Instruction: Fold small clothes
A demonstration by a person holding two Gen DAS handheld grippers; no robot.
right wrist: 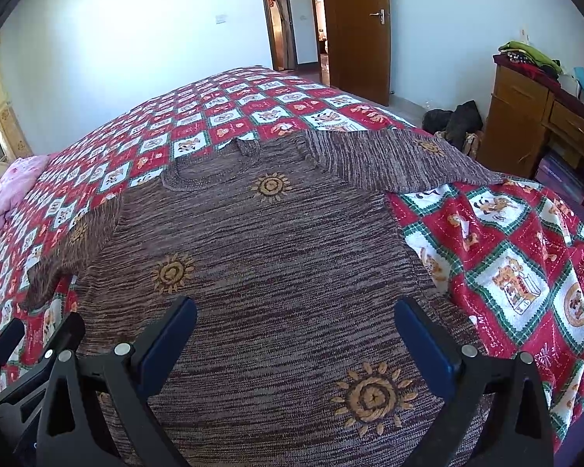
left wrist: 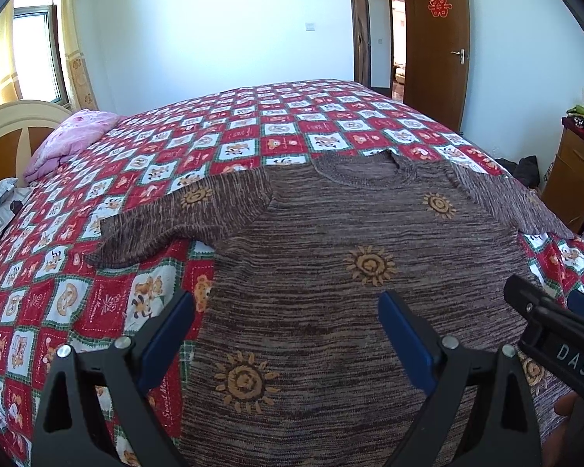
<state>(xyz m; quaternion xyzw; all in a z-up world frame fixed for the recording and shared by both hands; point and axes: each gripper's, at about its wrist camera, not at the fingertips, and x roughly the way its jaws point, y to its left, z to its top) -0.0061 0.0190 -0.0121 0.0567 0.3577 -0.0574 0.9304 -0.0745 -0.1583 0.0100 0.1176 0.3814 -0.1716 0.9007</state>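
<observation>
A brown knit sweater [left wrist: 331,241] lies flat, sleeves spread, on the bed [left wrist: 253,116]. The left gripper [left wrist: 288,334] and right gripper [right wrist: 296,334] hover above its hem, jaws apart. Soft and limp, it looks best pinched at the sleeve cuffs or hem corners.

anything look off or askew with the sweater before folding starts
Mostly tidy: the brown sun-patterned sweater lies flat on the checked bedspread. Only its right sleeve looks odd, reaching the bed's edge and seeming to drape over it. Both grippers hover open, holding nothing.
</observation>
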